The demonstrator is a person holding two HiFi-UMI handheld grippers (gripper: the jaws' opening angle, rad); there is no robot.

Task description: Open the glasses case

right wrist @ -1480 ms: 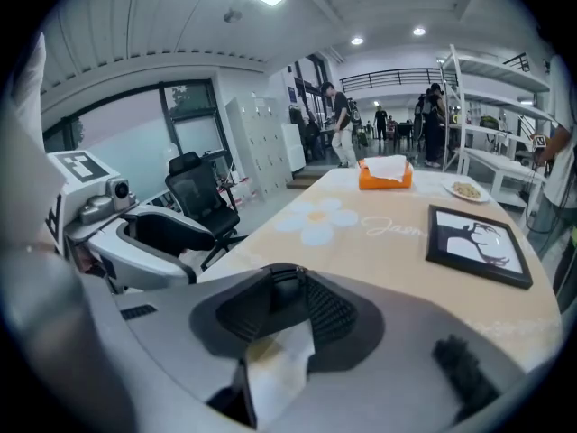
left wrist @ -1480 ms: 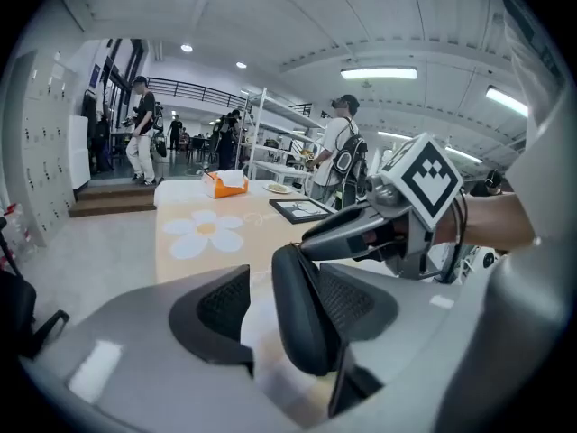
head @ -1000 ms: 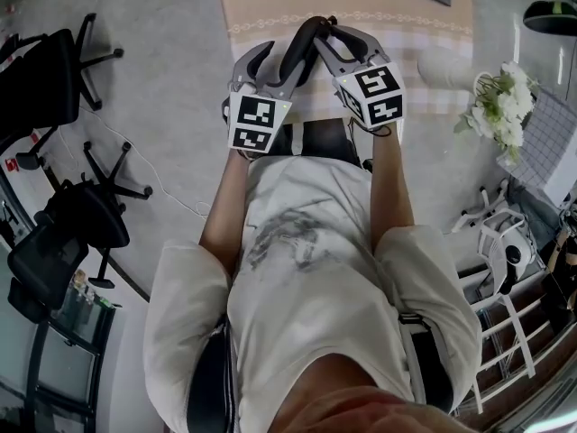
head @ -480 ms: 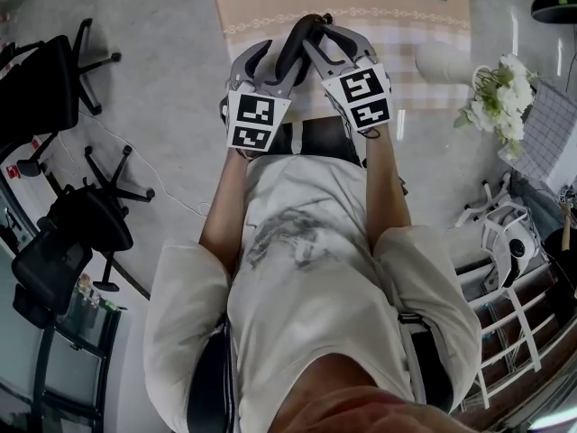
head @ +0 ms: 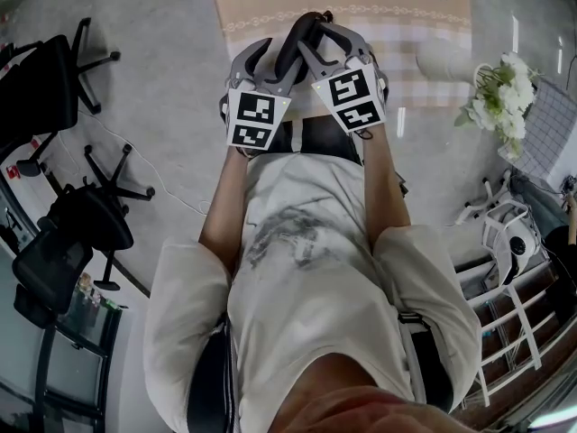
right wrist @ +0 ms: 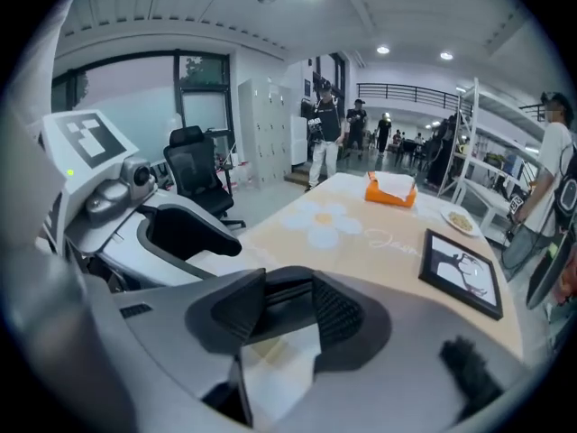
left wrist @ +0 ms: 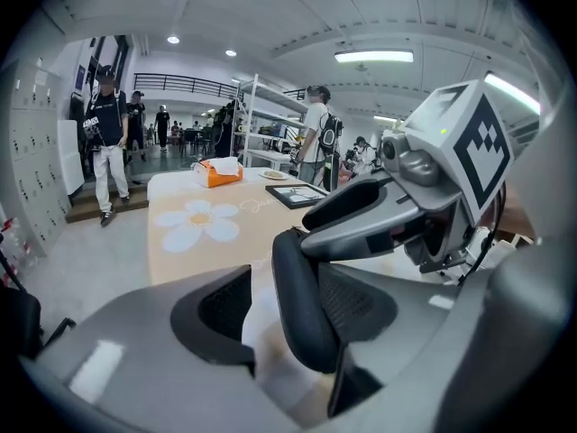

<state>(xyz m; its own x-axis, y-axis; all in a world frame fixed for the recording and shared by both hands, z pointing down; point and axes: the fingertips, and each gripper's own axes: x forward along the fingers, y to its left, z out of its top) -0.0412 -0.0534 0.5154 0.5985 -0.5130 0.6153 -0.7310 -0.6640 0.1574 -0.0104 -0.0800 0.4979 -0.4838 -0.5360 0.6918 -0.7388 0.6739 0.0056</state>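
Observation:
A black glasses case [head: 302,41] stands on edge over the near end of a peach tablecloth [head: 406,25]. My left gripper [head: 275,54] has its jaws round the case [left wrist: 302,314], which lies along the right-hand pad [left wrist: 361,300]; a thin strip of cloth shows beside the other pad. My right gripper [head: 326,39] reaches over the case's upper end. Its jaws have just been opening, and the dark edge of the case [right wrist: 284,303] lies between its pads [right wrist: 338,314].
A framed picture [right wrist: 462,273], an orange tissue box [right wrist: 389,189] and a plate lie farther along the table. White flowers [head: 500,106] stand to the right and office chairs [head: 54,70] to the left. People stand in the background.
The right gripper has rolled, and its marker cube has shifted left toward the left gripper. The left gripper and the case have stayed put.

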